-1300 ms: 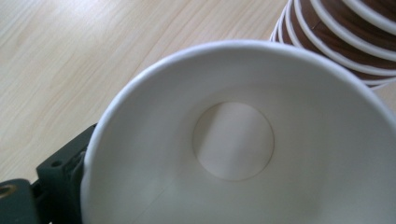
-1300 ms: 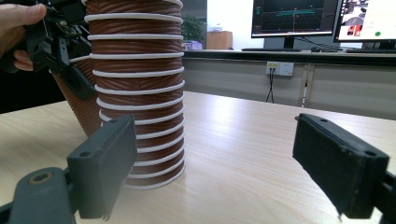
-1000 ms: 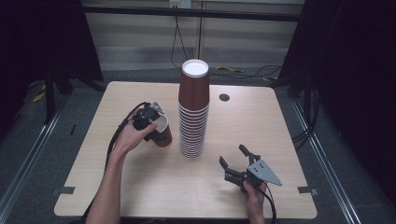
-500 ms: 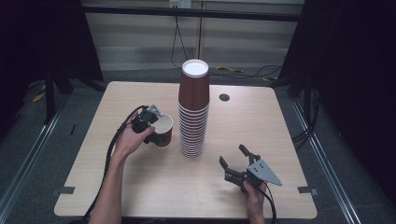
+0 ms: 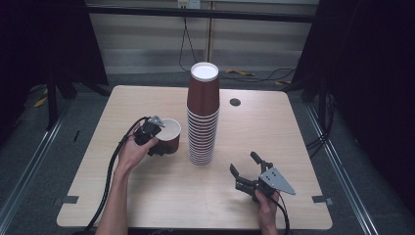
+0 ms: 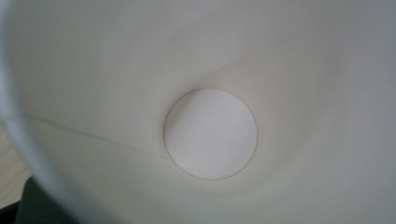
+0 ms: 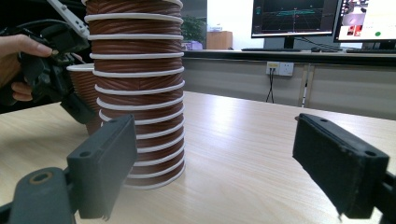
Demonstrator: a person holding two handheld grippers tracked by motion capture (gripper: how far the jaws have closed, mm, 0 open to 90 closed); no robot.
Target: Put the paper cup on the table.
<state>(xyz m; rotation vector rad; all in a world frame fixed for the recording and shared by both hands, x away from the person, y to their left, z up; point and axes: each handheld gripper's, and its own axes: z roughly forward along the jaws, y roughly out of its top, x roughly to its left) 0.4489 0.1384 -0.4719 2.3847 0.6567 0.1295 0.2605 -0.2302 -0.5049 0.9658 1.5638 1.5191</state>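
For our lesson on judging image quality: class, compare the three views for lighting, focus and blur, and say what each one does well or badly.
High view: table evenly lit, surroundings dark, stack of cups fairly sharp. Left gripper view: pale, soft-focus inside of the single cup, low contrast. Right gripper view: stack crisp, the near right gripper jaws slightly soft, monitors glaring bright.

Seen low across a pale wooden table (image 7: 261,140), the right gripper (image 7: 212,168) holds its two black jaws wide apart with nothing between them, one at the lower left and one at the lower right. Just beyond the left jaw stands a tall stack of brown ribbed paper cups (image 7: 135,88) with white rims, its base on the table. At the far left, a hand (image 7: 21,56) holds the left gripper (image 7: 56,79) against a single brown cup (image 7: 86,93) just beside the stack, and computer monitors (image 7: 322,18) glow on a desk in the background.
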